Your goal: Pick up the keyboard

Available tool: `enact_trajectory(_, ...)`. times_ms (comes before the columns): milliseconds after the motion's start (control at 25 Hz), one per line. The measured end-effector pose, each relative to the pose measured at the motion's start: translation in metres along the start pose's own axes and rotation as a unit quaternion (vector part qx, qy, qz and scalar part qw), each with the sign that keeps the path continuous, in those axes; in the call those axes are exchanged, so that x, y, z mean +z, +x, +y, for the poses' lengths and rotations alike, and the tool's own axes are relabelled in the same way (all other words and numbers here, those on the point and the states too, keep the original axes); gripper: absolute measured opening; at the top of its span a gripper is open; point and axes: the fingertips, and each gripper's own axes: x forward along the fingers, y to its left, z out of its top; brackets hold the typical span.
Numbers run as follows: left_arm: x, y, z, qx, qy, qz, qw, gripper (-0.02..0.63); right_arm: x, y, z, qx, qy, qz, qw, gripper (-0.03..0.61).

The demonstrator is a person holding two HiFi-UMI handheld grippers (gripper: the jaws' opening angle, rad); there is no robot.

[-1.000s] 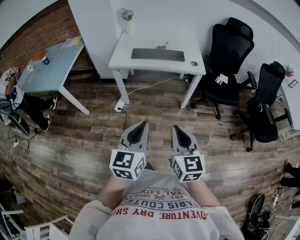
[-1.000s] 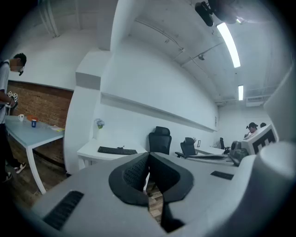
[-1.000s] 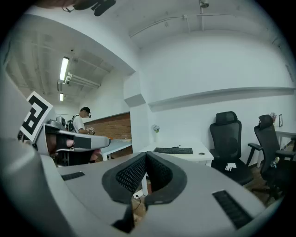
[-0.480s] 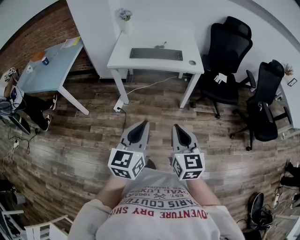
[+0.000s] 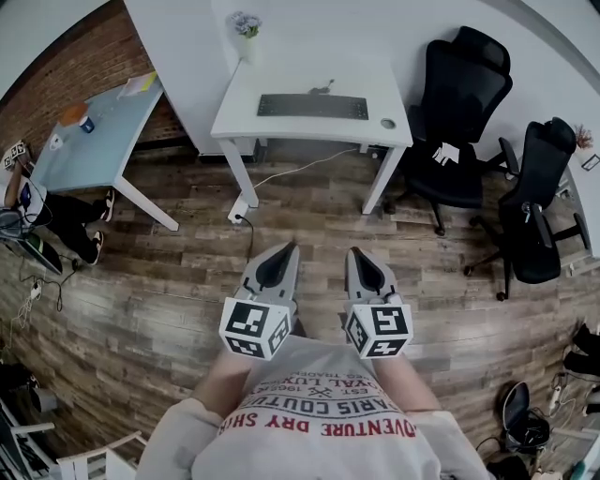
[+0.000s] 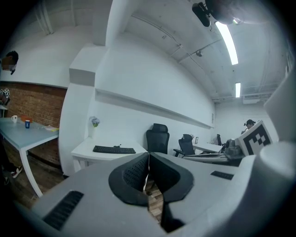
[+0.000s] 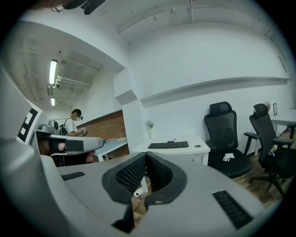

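A black keyboard [image 5: 312, 107] lies on a white desk [image 5: 244, 117] at the far side of the room; it also shows as the keyboard [image 6: 114, 149] in the left gripper view and the keyboard [image 7: 168, 145] in the right gripper view. My left gripper [image 5: 284, 250] and right gripper [image 5: 355, 254] are held side by side close to my body, well short of the desk, both pointing toward it. Both are shut with nothing between the jaws. The left gripper [image 6: 148, 155] and right gripper [image 7: 146, 155] show closed pads in their own views.
Two black office chairs [image 5: 462, 103] [image 5: 534, 204] stand right of the desk. A light-blue table [image 5: 94, 136] with a cup is at left, a seated person [image 5: 33, 202] beside it. A cable and power strip [image 5: 242, 211] lie on the wood floor under the desk. A small plant [image 5: 246, 28] sits on the desk's back corner.
The view has shifted slightly toward the desk; both grippers stay shut and side by side, nudged a little forward.
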Motion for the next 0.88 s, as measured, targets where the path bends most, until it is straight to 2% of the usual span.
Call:
enact_trajectory(320, 0.006, 0.071, 0.058, 0.009, -0.029, 0.019, 0.9994, 0.025, 0.011, 0.071, -0.026, -0.022, -0.006, 0.016, 1.0, 0.025)
enact_trajectory(520, 0.022, 0.116, 0.109, 0.005, -0.015, 0.03, 0.9994, 0.026, 0.026, 0.135, -0.032, -0.037, -0.005, 0.026, 0.999, 0.025)
enact_trajectory(880, 0.051, 0.199, 0.219, -0.01, -0.014, 0.035, 0.9992, 0.026, 0.047, 0.267, -0.032, -0.058, -0.011, 0.034, 0.998, 0.025)
